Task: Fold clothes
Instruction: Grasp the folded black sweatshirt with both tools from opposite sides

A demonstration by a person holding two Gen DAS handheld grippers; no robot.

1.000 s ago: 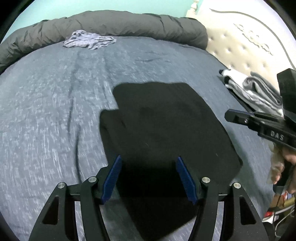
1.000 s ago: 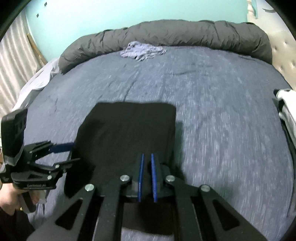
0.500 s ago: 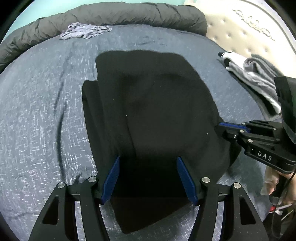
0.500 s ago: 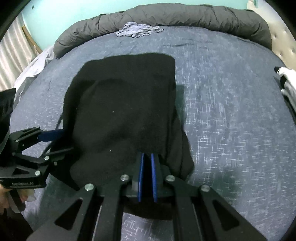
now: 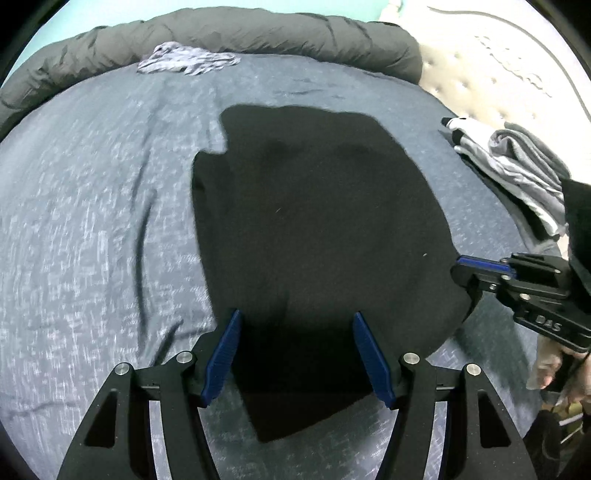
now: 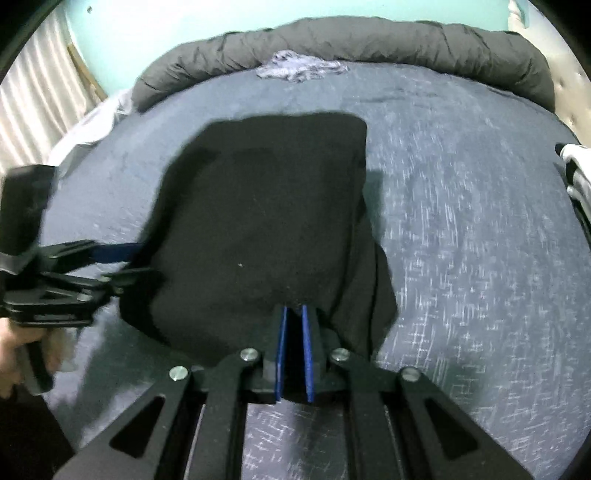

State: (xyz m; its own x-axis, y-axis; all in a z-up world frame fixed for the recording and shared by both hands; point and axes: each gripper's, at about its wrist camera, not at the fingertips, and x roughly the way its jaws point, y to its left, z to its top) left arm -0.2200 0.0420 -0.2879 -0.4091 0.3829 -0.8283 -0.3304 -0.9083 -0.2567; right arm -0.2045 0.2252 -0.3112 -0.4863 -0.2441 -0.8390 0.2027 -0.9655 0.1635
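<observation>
Jaws: left gripper (image 5: 297, 356) wide, right gripper (image 6: 293, 354) clamping black garment (image 5: 314, 221) — lay hem flat, square edges — release.

Each of the 2 fisheye cameras sat just behind its own gripper's fingers, angled down over the bed (image 5: 92, 221) toward the rolled duvet (image 5: 258, 33) at the far edge. Both looked closely across the same black garment (image 5: 314, 221) (image 6: 258, 221), each view catching the opposite gripper at its side.
</observation>
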